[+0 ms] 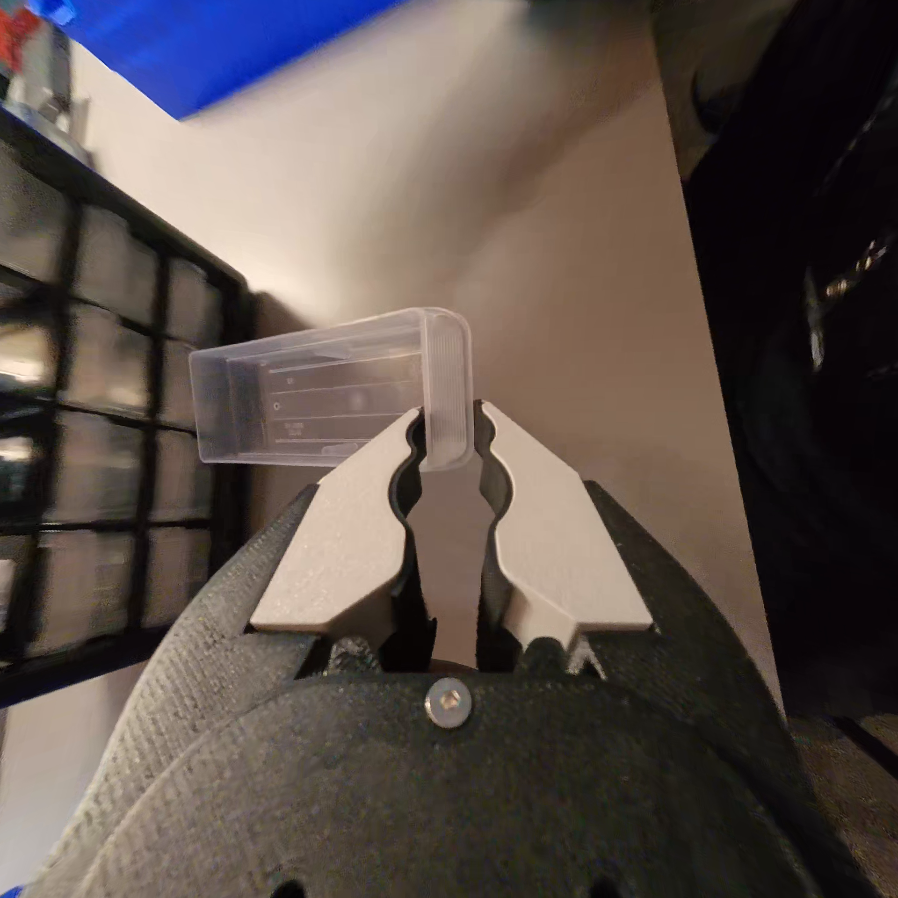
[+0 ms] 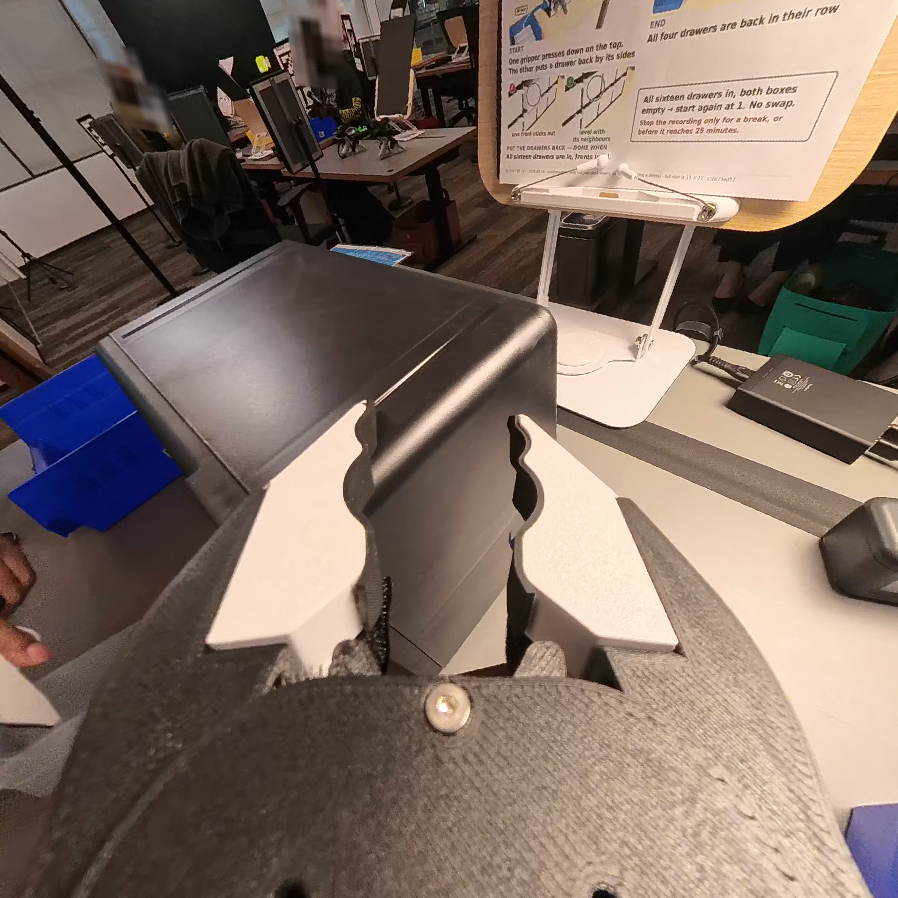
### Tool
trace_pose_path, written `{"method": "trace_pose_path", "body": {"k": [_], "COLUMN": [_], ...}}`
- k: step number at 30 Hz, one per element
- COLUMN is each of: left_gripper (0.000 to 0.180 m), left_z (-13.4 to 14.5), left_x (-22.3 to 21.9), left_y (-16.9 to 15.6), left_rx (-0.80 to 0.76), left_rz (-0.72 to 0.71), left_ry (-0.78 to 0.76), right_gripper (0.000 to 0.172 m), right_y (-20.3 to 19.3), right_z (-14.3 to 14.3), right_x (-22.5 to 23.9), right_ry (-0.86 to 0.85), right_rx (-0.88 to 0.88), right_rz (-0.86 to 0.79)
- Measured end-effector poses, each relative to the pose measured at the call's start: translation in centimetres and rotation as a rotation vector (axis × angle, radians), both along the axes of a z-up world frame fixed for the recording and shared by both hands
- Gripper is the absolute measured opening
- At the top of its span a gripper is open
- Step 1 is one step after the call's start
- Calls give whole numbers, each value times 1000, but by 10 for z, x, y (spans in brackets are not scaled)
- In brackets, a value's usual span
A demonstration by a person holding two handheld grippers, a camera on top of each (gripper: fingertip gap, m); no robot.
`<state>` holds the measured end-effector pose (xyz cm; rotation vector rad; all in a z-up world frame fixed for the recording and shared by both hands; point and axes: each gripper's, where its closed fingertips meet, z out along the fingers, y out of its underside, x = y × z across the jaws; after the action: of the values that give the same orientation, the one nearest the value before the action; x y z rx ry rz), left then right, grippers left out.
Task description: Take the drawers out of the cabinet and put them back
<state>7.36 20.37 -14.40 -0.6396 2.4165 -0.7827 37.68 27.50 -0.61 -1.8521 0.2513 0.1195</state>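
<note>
In the left wrist view my left gripper point(image 1: 449, 413) is shut on the ribbed front handle of a clear plastic drawer point(image 1: 316, 403). It holds the drawer in the air, out of the cabinet, with the drawer body pointing left toward the black cabinet point(image 1: 112, 340) and its grid of drawers. In the right wrist view my right gripper point(image 2: 440, 413) is open and holds nothing. It sits over the top right edge of the black cabinet point(image 2: 291, 340); its left finger point(image 2: 359, 466) lies on the top and its right finger hangs beside the cabinet's side wall.
A blue bin point(image 2: 82, 447) stands left of the cabinet. A white stand point(image 2: 631, 384) holding an instruction sheet is behind the cabinet on the right. A black power brick point(image 2: 816, 403) and a dark device point(image 2: 865, 549) lie on the table at right. A person's hand point(image 2: 14, 607) shows at the left edge.
</note>
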Motion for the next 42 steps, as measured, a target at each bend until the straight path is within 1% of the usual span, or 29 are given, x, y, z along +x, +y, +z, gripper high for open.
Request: {"method": "trace_pose_path", "body": {"k": [1, 3, 5, 8, 10, 13, 18, 24, 28, 30, 33, 35, 37, 39, 42], "left_gripper": [17, 17, 17, 17, 17, 18, 18, 18, 19, 18, 18, 19, 19, 18, 16], "left_z": [14, 39, 58, 68, 68, 65, 74, 81, 81, 80, 79, 74, 69, 66, 63], "left_x": [5, 17, 31, 46, 54, 67, 76, 78, 81, 82, 82, 83, 88, 96, 109], "left_y": [1, 2, 4, 3, 4, 12, 16, 21, 18, 19, 21, 21, 28, 36, 45], "left_rx": [-11, -9, 11, 57, 85, 117, 95, 177, 206, 260, 383, 427, 464, 458, 398], "left_rz": [3, 6, 9, -13, -21, 7, 37, 75, 58, 71, 76, 80, 102, 136, 181], "left_ry": [-17, -43, -46, -3, 36, 81, 72, 55, 54, 42, 5, -3, -10, -24, -52], "right_gripper": [58, 56, 54, 53, 52, 52, 51, 52, 51, 51, 51, 51, 51, 51, 51], "right_y": [0, 0, 0, 0, 0, 0, 0, 0, 0, 0, 1, 1, 1, 0, 0], "right_z": [0, 0, 0, 0, -1, -1, -1, -1, -1, -1, -1, -1, -1, -1, -1], "right_x": [0, -1, -2, -3, -4, -4, -4, -4, -4, -4, -4, -4, -5, -4, -4], "right_ry": [2, 5, 10, 23, 33, 39, 40, 44, 41, 41, 42, 43, 41, 35, 26], "right_rx": [0, 2, 3, 4, 3, 2, 3, 5, 4, 4, 5, 5, 5, 3, 1], "right_rz": [1, 7, 15, 21, 25, 27, 27, 30, 27, 27, 29, 30, 28, 25, 20]}}
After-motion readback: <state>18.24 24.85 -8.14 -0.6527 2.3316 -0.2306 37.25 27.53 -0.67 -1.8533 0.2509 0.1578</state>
